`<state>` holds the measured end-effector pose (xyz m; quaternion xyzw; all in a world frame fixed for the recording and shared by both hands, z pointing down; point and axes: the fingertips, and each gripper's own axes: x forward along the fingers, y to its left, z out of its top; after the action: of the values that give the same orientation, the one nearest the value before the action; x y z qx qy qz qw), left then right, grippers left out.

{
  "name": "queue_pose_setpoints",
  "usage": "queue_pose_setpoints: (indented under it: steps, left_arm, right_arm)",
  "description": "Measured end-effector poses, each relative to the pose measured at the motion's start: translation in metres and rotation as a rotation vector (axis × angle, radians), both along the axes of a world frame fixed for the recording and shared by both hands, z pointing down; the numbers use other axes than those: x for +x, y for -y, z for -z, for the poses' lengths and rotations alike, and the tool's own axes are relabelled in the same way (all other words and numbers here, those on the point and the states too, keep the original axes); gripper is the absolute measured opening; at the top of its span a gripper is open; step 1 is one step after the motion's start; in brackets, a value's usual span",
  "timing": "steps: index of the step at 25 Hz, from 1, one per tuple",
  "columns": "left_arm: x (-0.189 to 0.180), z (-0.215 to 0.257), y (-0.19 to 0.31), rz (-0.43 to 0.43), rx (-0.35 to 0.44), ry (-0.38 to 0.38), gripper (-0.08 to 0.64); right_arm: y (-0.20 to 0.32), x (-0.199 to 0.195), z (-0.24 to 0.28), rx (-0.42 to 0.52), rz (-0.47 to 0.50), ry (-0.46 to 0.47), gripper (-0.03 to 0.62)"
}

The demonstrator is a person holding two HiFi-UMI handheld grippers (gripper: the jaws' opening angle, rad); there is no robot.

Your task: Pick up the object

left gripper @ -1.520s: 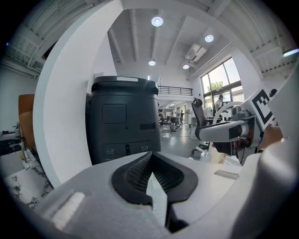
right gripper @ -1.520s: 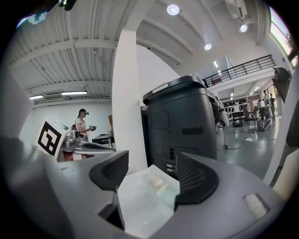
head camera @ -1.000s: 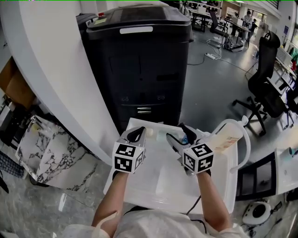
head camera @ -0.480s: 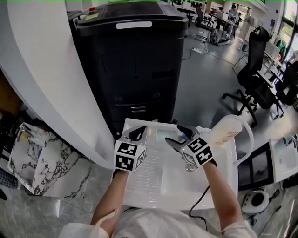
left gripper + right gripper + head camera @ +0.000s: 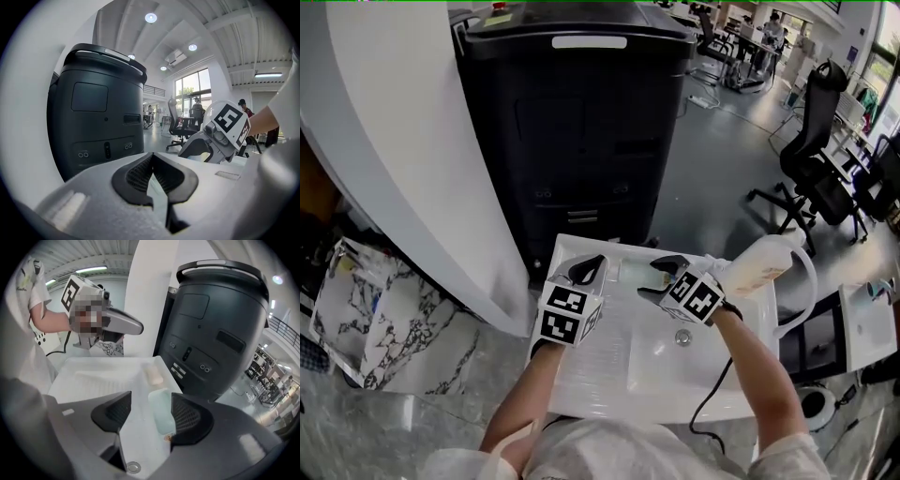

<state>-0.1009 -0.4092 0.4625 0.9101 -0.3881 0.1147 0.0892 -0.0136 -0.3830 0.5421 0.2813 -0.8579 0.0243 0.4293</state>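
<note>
Down near the lower middle of the head view, both bare forearms reach up from the bottom edge over a white sink unit (image 5: pixel 609 375). The left gripper (image 5: pixel 589 270) sits left of centre, pointing close to level toward the black machine (image 5: pixel 581 122) in the upper half of the frame. In the left gripper view its jaws meet at the tips with nothing between them (image 5: pixel 152 157).

The right forearm comes in from the lower right at a slant. The right gripper (image 5: pixel 661 275) tips steeply down at the sink's back ledge, its marker cube rolled so that one corner faces up. Its jaws stand spread and have just been closing a little.

In the right gripper view (image 5: pixel 150 412) the pale green bar (image 5: pixel 161 411) lies flat on the ledge between the two pads. It is close beside the pad at the right of the frame and apart from the left one, and neither pad presses on it. In the head view the same bar (image 5: pixel 630 272) lies between the two grippers.

A cream bar (image 5: pixel 153 376) lies just beyond it on the ledge. The drain (image 5: pixel 133 467) shows at the bottom of that frame.
</note>
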Motion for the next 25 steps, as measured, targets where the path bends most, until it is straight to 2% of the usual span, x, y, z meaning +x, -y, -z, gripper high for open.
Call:
queue_pose_setpoints:
  steps: [7, 13, 25]
  left_arm:
    - [-0.006, -0.002, 0.001, 0.001, -0.002, 0.008, 0.006]
    - [-0.01, -0.004, 0.002, 0.011, -0.005, 0.015, 0.006]
    - [-0.027, -0.009, 0.008, 0.039, -0.012, 0.04, 0.006]
  right_arm:
    - [0.001, -0.002, -0.037, -0.083, 0.083, -0.13, 0.255]
    - [0.002, -0.001, -0.063, -0.14, 0.114, -0.195, 0.251]
    - [0.007, -0.003, -0.096, -0.2, 0.158, -0.253, 0.207]
